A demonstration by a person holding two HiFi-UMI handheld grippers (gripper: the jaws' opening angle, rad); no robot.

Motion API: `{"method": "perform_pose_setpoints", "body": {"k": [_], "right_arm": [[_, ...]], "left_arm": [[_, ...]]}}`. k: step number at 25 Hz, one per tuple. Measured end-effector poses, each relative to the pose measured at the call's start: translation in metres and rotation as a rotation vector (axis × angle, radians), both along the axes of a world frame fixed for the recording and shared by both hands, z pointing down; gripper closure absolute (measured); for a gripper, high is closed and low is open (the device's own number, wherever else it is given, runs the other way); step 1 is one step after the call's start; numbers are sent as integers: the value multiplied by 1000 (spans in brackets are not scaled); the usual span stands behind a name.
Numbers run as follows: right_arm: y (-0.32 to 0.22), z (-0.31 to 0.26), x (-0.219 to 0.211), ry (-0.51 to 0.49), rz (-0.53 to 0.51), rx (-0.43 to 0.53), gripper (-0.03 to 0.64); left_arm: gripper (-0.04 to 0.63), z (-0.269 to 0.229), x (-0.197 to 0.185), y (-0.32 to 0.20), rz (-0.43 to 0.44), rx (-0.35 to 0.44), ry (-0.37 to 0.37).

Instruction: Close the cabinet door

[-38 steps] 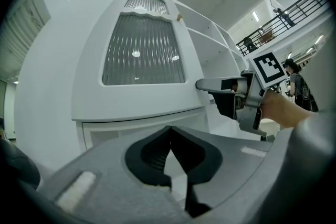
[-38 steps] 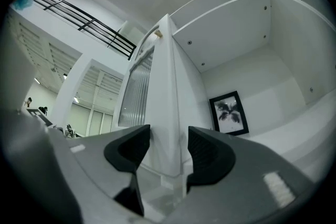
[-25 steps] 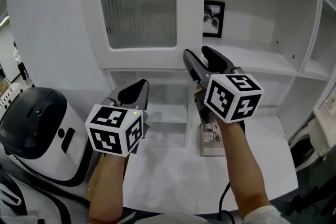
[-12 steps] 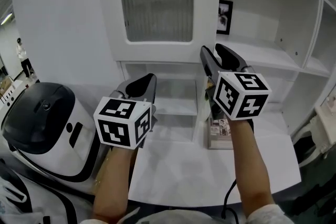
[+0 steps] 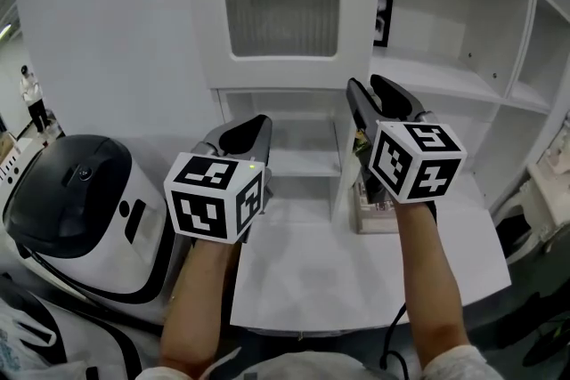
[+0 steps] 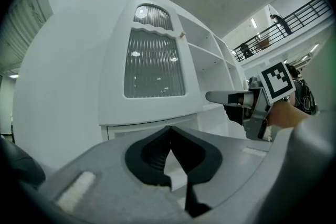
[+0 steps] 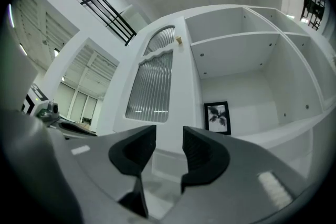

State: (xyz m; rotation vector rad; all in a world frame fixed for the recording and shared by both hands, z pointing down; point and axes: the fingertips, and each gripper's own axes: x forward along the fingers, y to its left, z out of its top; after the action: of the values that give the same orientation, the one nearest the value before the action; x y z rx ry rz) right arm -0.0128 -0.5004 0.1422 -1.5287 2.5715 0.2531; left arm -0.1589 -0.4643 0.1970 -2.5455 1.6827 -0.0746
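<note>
A black-and-white appliance (image 5: 76, 205) stands at the left. The left gripper (image 5: 247, 131) has its jaws together and empty. Above it the cabinet door (image 5: 283, 4) stands open. The right gripper (image 5: 376, 95), near the door's edge, has its jaws apart; they have just been closing, with nothing between them.

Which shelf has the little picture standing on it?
The wide shelf just right of the ribbed-glass cabinet door. The black-framed picture stands at its back. The shelf compartments above it show only bare white walls.

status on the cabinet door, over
Left claw shut, empty. Right claw open, just been closing, empty. Cabinet door open, not gripped. Nothing seen blocking it.
</note>
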Motion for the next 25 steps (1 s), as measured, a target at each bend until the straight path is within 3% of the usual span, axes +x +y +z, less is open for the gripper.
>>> {"method": "perform_pose_setpoints", "body": {"k": [10, 15, 25], "right_arm": [[41, 23, -26, 40, -45, -43, 514], [54, 31, -33, 47, -71, -62, 603], [72, 34, -36, 58, -95, -74, 614]], "left_arm": [[597, 1, -17, 32, -14, 6, 7], [595, 2, -25, 43, -24, 2, 14], [595, 0, -25, 60, -17, -6, 11]]}}
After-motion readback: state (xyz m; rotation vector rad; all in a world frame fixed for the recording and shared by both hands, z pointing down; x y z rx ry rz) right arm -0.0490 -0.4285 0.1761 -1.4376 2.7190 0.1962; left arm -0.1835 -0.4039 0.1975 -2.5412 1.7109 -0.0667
